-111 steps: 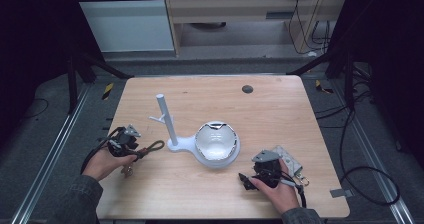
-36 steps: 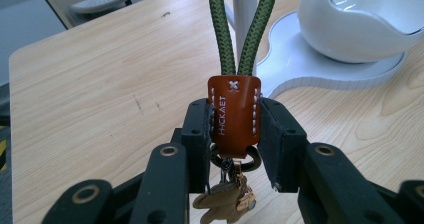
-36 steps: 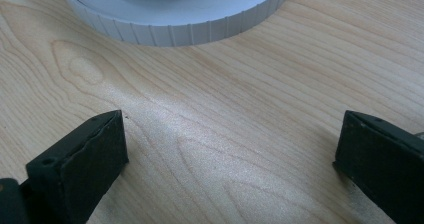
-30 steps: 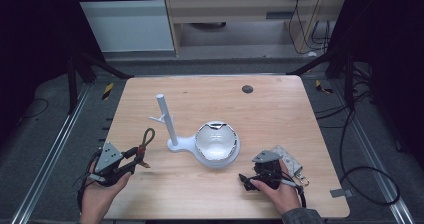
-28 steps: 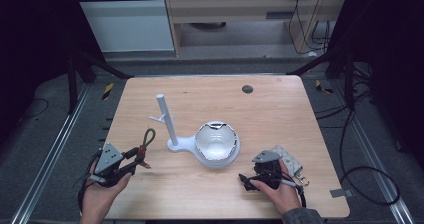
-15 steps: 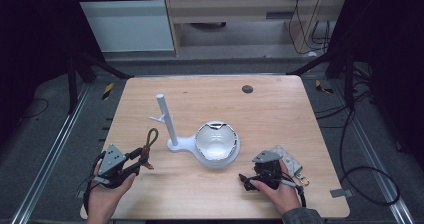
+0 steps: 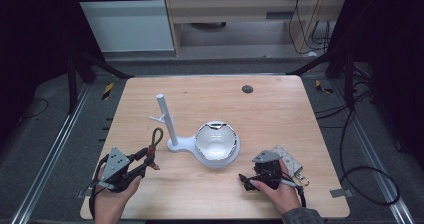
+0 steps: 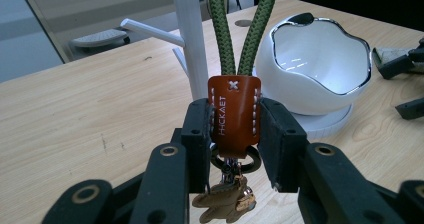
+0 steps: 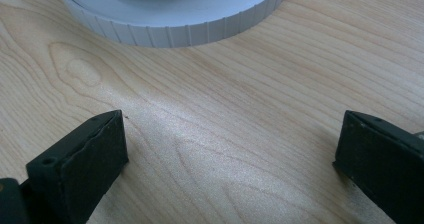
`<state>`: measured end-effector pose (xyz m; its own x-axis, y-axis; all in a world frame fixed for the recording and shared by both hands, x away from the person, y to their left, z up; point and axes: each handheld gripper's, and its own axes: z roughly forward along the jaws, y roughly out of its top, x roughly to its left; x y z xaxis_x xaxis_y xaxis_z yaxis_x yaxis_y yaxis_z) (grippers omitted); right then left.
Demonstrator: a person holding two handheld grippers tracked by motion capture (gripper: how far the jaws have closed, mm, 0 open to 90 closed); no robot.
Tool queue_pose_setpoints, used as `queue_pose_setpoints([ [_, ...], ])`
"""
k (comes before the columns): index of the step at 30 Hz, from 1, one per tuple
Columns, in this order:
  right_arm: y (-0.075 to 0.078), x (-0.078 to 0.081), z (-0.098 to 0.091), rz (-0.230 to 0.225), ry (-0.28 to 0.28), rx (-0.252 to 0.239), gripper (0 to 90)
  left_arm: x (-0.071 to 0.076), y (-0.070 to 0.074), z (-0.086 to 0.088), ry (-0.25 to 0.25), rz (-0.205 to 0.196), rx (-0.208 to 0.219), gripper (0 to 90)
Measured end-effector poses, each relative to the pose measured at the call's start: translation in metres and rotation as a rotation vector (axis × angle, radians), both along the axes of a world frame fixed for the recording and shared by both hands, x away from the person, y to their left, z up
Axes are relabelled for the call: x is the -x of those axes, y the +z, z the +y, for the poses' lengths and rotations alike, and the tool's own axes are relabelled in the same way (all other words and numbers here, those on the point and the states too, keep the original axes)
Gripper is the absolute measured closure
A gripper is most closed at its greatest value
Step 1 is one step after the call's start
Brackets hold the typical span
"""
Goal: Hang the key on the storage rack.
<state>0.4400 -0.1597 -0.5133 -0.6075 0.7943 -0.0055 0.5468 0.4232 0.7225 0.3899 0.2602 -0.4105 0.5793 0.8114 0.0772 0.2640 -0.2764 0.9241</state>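
My left gripper (image 7: 146, 160) (image 8: 234, 134) is shut on the brown leather tab of a key fob (image 8: 233, 113), near the table's front left. A green cord loop (image 7: 157, 136) (image 8: 240, 29) rises from the tab toward the white peg stand (image 7: 166, 118) (image 8: 191, 39), and keys (image 8: 225, 199) hang below the jaws. A white bowl (image 7: 216, 143) (image 8: 320, 66) sits on the stand's round base (image 9: 175, 14). At the front right my right gripper (image 7: 245, 180) (image 9: 227, 154) rests low on the wood, open, with only bare table between its jaws.
A pale pouch with a ring (image 7: 289, 160) lies by the right hand. A dark round hole (image 7: 247, 89) marks the far side of the table (image 7: 280, 114). The stand's short side peg (image 7: 156, 118) points left.
The left hand has carried the key fob a little rightward and up, toward the stand, with the cord loop still upright. The right gripper has stayed still.
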Motion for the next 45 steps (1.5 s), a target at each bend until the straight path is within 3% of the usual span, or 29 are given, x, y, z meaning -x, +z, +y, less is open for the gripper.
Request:
queue_pose_setpoints([
  [16,0.000,0.000,0.000,0.000,-0.001,0.000,0.2,-0.002,0.011,0.000,0.020,-0.037,0.022,66.2],
  [31,0.000,0.000,0.000,0.000,0.001,0.000,0.2,-0.014,0.014,-0.004,0.028,-0.022,0.033,66.1],
  [45,0.000,0.000,0.000,0.001,0.001,0.002,0.3,-0.030,0.008,-0.007,0.051,0.003,0.010,66.0],
])
